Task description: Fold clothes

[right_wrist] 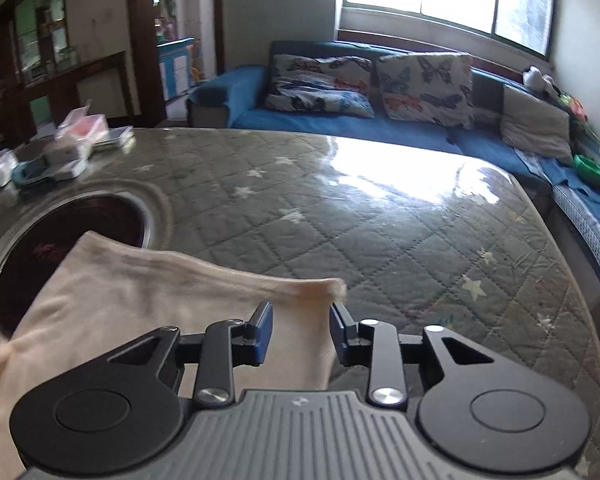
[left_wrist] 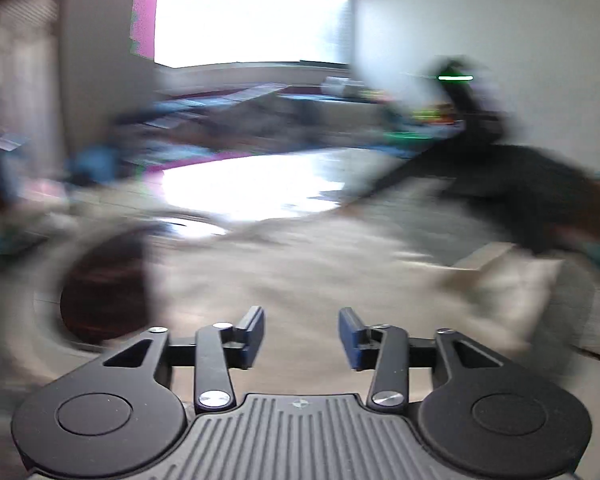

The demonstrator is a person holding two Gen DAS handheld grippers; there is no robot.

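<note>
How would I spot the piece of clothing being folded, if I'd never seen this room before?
Start at the big table with the grey quilted, star-dotted cover, in front of the blue sofa. Near its front edge, beside the dark round opening, lies the cream garment, with the right gripper open around its corner. It is the only plain, pale cloth there; the butterfly cushions are patterned.

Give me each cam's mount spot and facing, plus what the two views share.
Left wrist: sits on the left hand-held gripper, jaws apart, empty; faces across the table toward the window; heavily motion-blurred.
Right wrist: sits on the right hand-held gripper, jaws apart, facing over the cream garment and quilted table toward the blue sofa.
Shared: table, its dark round inset, window.
</note>
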